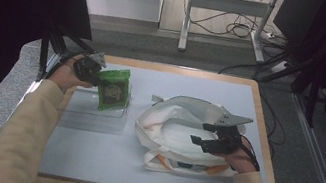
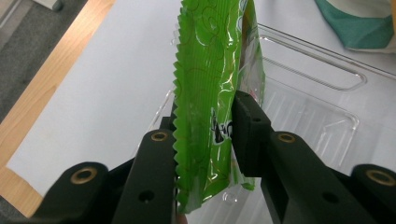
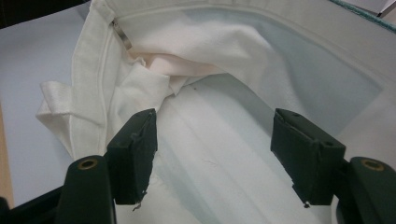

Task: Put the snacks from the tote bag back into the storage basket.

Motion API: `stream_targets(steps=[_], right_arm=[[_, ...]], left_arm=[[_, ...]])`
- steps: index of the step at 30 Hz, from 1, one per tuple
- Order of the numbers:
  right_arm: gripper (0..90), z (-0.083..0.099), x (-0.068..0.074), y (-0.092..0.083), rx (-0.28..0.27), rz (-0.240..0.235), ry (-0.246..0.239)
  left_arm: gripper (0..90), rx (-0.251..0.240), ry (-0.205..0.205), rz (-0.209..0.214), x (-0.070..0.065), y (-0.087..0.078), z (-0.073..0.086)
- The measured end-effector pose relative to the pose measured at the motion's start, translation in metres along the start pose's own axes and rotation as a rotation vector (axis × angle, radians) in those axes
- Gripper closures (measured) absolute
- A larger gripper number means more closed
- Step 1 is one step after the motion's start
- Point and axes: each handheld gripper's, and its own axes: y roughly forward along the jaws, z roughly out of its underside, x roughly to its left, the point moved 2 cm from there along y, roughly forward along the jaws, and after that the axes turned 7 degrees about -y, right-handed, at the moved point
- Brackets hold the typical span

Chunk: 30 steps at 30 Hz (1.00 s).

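left tool (image 1: 94, 75) has a green snack pack (image 1: 113, 90) between its jaws, nipped by the crimped edge — in the left gripper view the pack (image 2: 210, 100) hangs upright w/ both pads against it. pack is just above a clear plastic tray (image 1: 95, 116) at the counter's (image 1: 88, 159) left side, lower edge about at the tray; can't tell if it touches. right tool (image 1: 211, 133) is at the mouth of a white tote bag (image 1: 169, 128) on the right of the counter, jaws spread wide. in the right gripper view the pads (image 3: 135, 154) stand well apart over the bag's inside (image 3: 224, 154) w/ no cloth clearly pinched — it looks to be propping the mouth open rather than gripping.

step in hand, my read: pack is lifted off the tray, about to go into the bag. next move — carry the pack right, across to the bag, keep it upright & clear of the rim, lower it into the opening, then let go. right tool should hold the mouth wide; a floppy rim could catch the pack.
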Motion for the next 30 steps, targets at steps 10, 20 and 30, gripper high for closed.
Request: stream_targets(steps=[10,20,30], right_arm=[[31.5,0.000,-0.001,0.000,-0.001,0.003,0.001],[31.4,0.001,-0.002,-0.001,0.001,0.007,0.004],[31.3,0.002,-0.004,-0.004,-0.004,0.014,0.009]], left_arm=[[68.7,-0.021,0.028,-0.031,0.001,0.004,-0.002],[62.0,-0.034,0.061,-0.050,0.005,0.009,-0.006],[52.3,-0.124,0.122,-0.119,-0.003,-0.005,-0.033]])
